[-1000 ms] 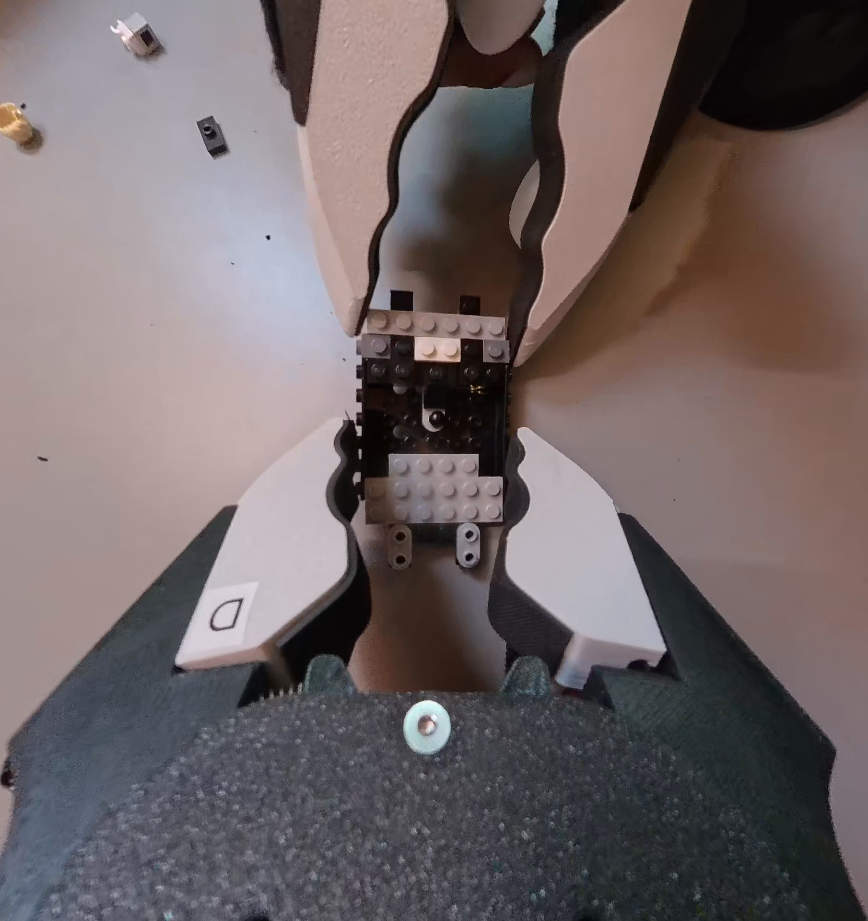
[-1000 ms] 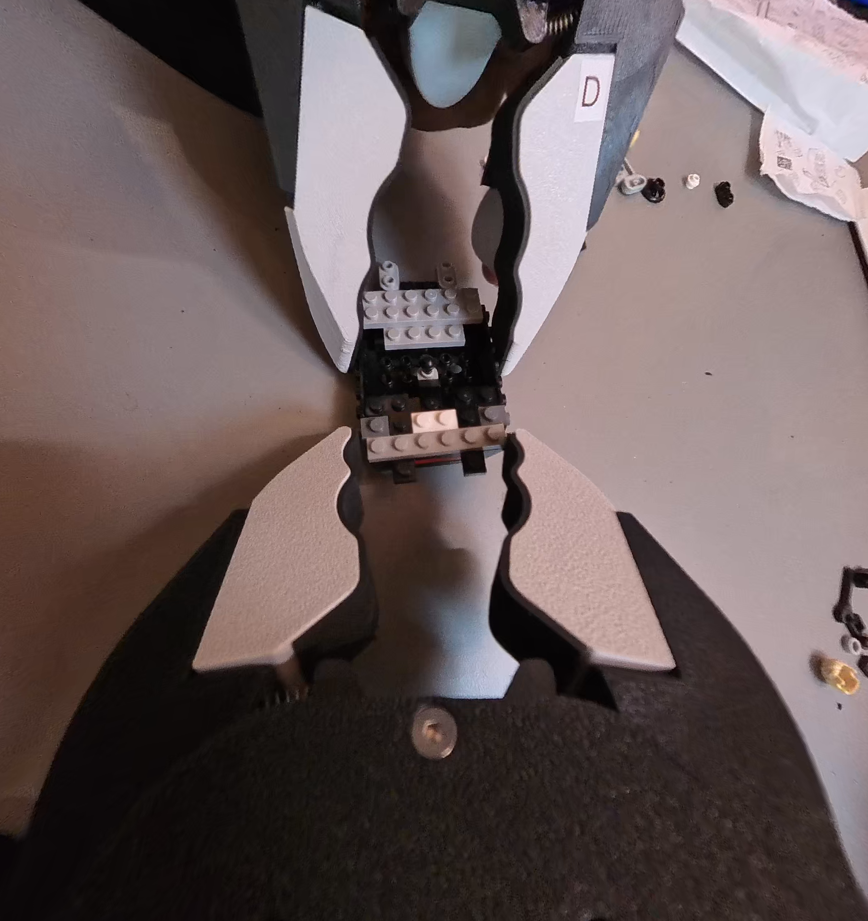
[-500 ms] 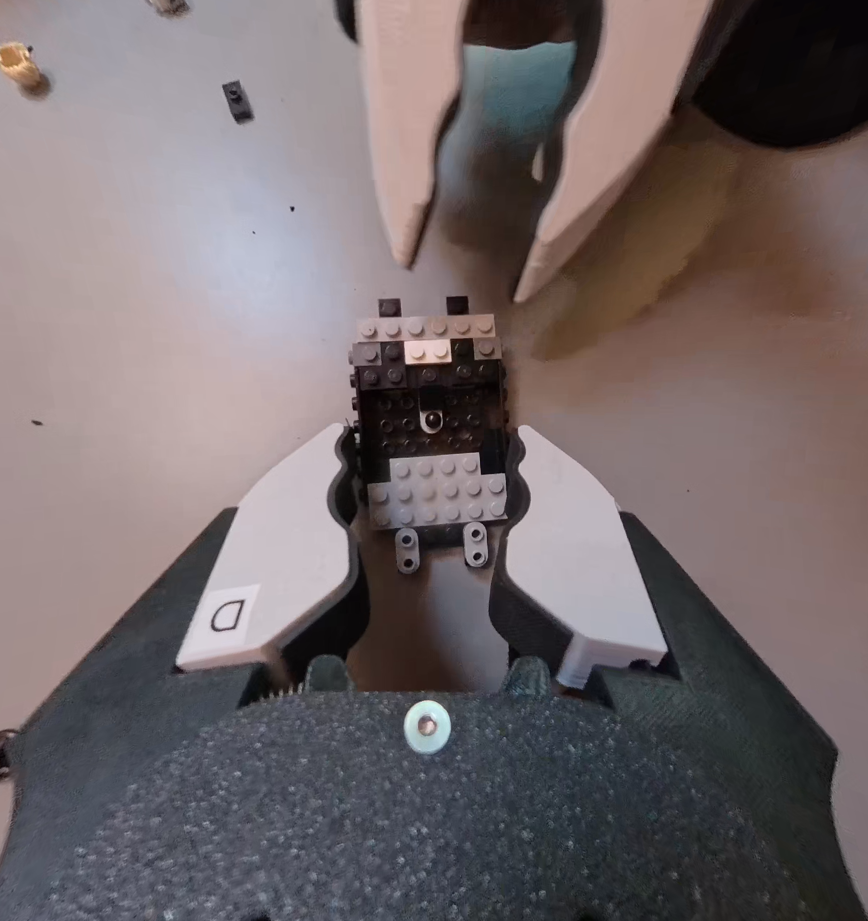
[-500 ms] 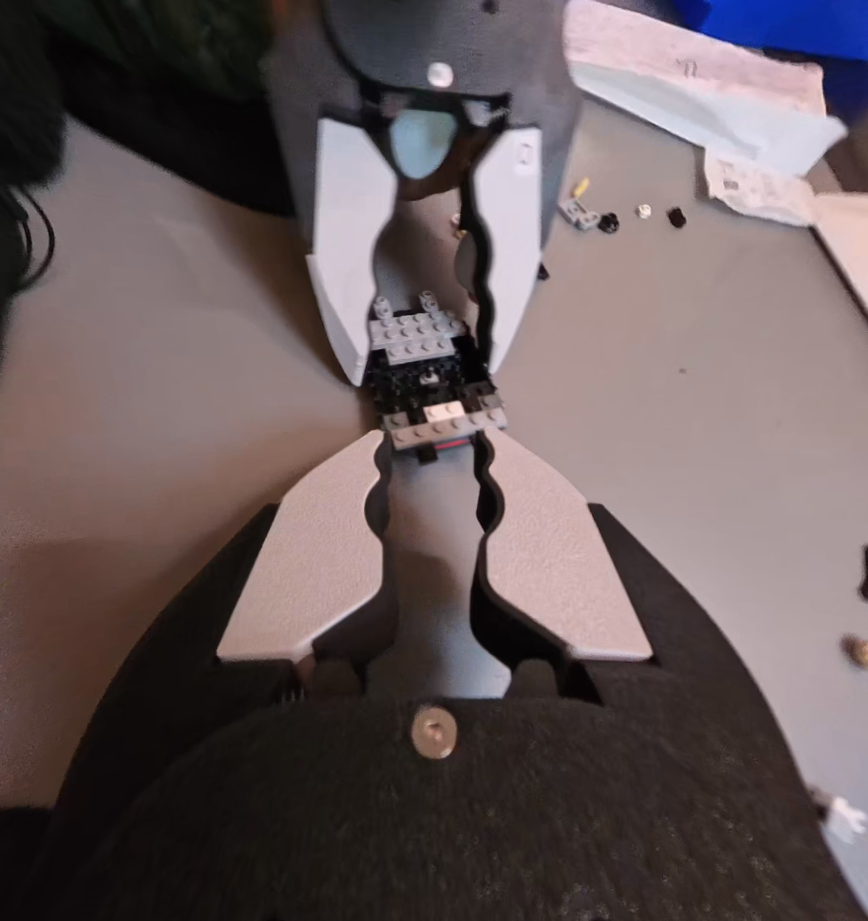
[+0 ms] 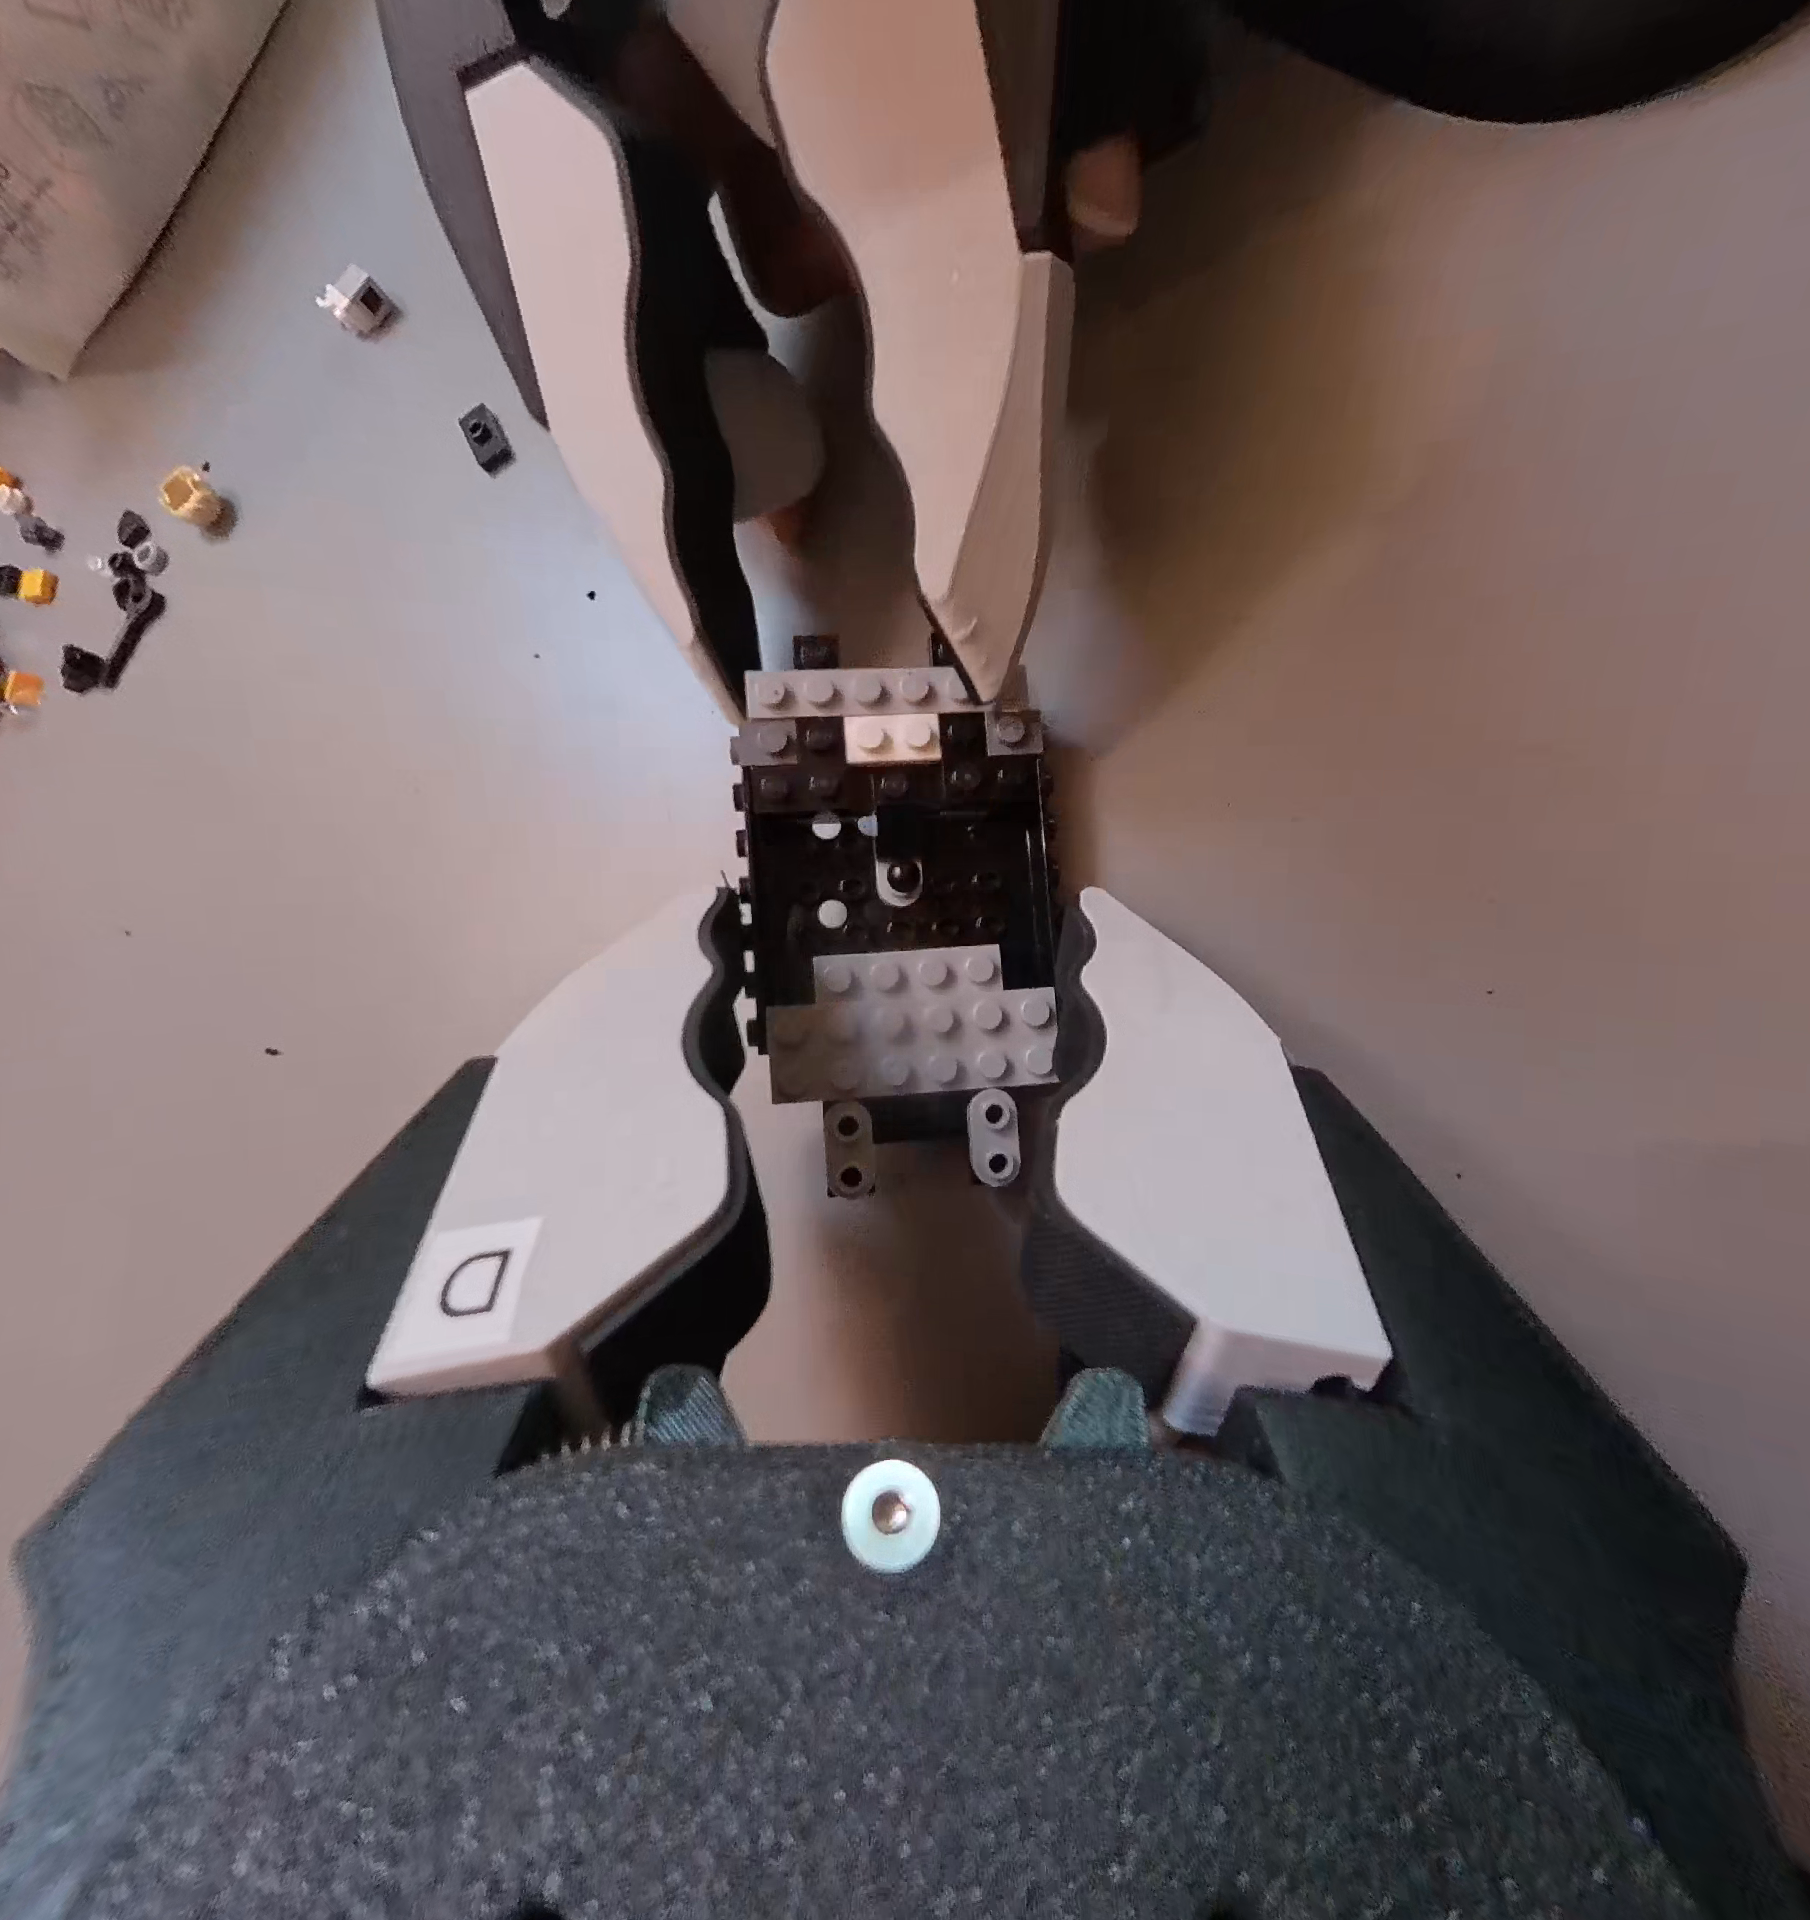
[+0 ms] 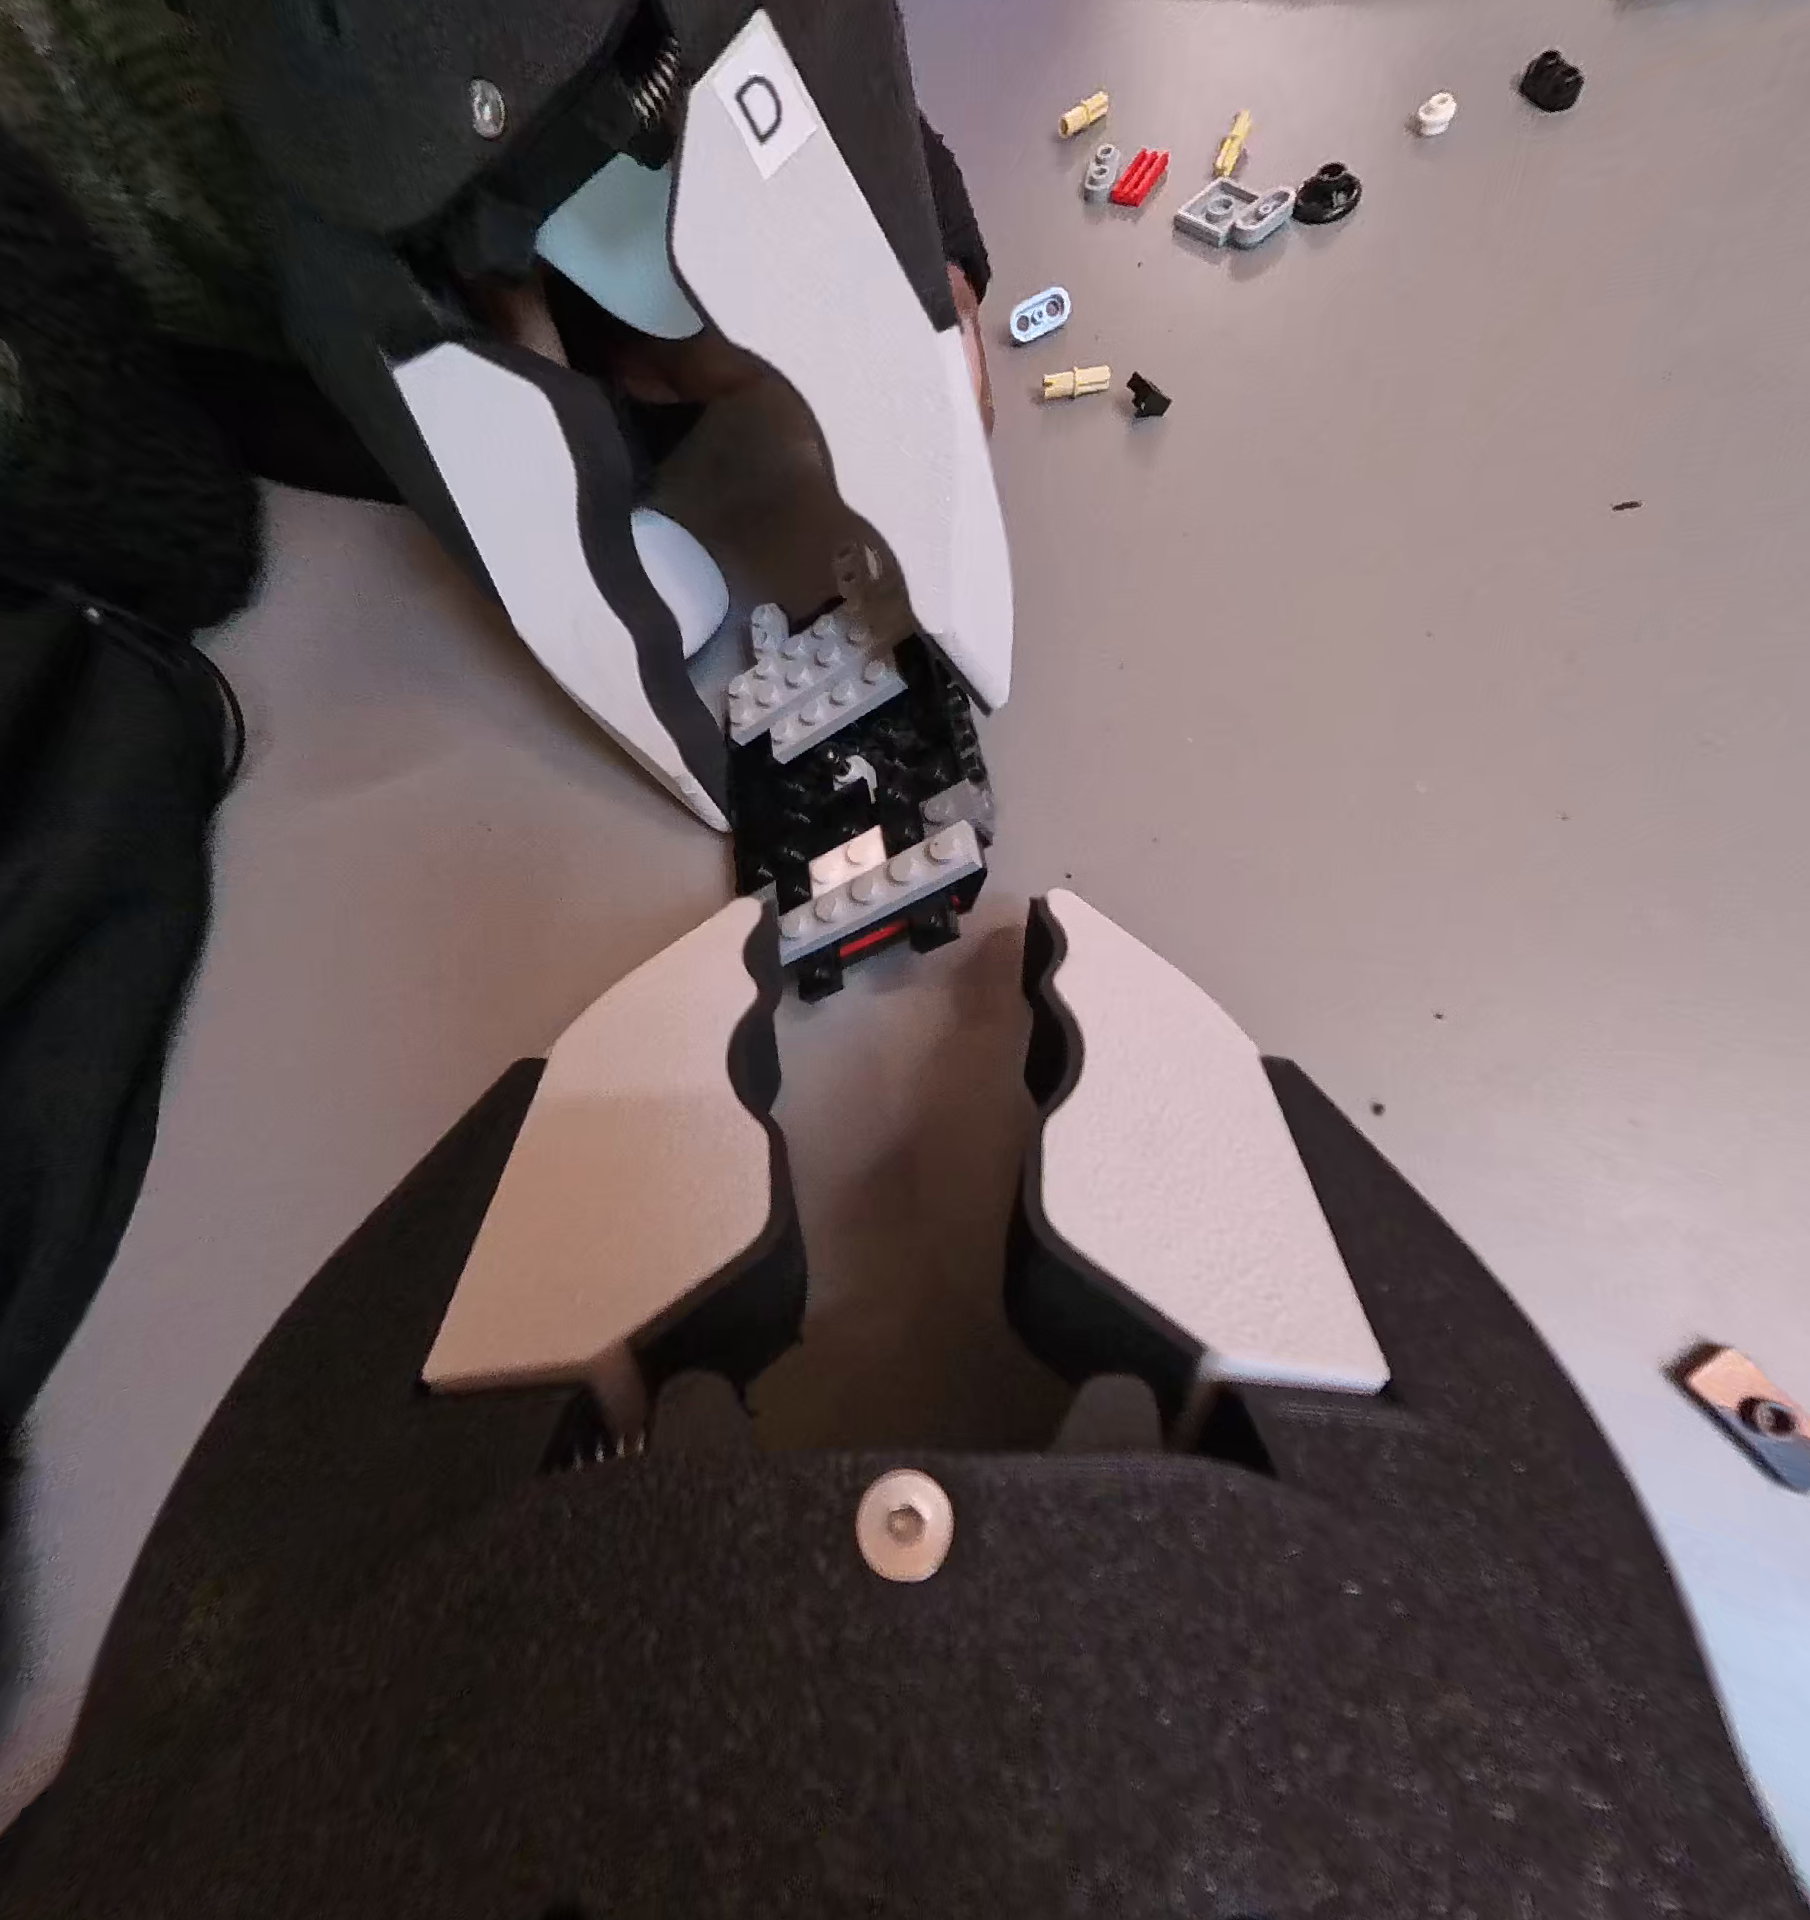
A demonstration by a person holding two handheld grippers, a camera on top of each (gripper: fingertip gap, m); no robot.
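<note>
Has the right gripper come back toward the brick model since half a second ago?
Yes. In the left wrist view, the right gripper was clear of the brick model; now its tips reach the model's far gray end again.

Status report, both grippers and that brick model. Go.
Left gripper clamped on black-and-grey brick model, near end. Right gripper open at its far end, one fingertip beside grey plate. Loose small bricks off aside.

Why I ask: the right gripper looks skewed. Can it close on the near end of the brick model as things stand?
Probably not yet: the right gripper is open, and the brick model touches only one pad, angled off-centre.
</note>
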